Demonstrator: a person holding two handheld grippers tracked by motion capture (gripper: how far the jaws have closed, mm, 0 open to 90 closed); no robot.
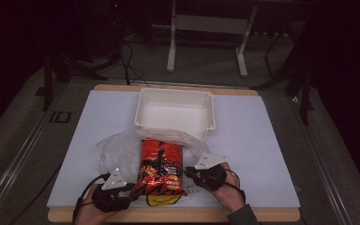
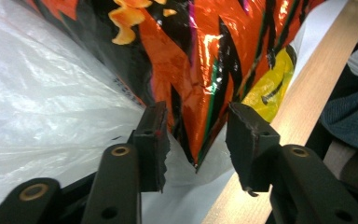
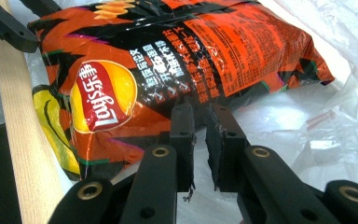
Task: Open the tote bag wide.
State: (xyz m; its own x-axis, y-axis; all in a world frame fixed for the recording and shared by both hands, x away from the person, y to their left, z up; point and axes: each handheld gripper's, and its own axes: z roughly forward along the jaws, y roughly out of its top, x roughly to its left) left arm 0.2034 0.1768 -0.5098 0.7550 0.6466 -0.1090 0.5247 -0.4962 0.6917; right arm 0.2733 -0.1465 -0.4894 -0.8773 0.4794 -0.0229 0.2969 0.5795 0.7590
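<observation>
**At the table's near edge, a crisp packet waits half out of its bag**

At the near edge of the table (image 1: 272, 140), the left gripper (image 1: 132, 190) has its jaws about half open around the pointed bottom corner of the crisp packet (image 1: 161, 171), the pads just clear of the foil, so nothing is held there yet. On the other side, the right gripper (image 1: 186, 172) shows its jaws almost together, seemingly pinching a fold of the thin clear plastic bag (image 1: 115, 154) beside the packet; the grip itself is hard to confirm. The packet lies flat on the crumpled bag, its far end under the film. Beyond it the white bin (image 1: 176, 112) stands with nothing in it. By appearances the packet remains to be freed and moved.
</observation>
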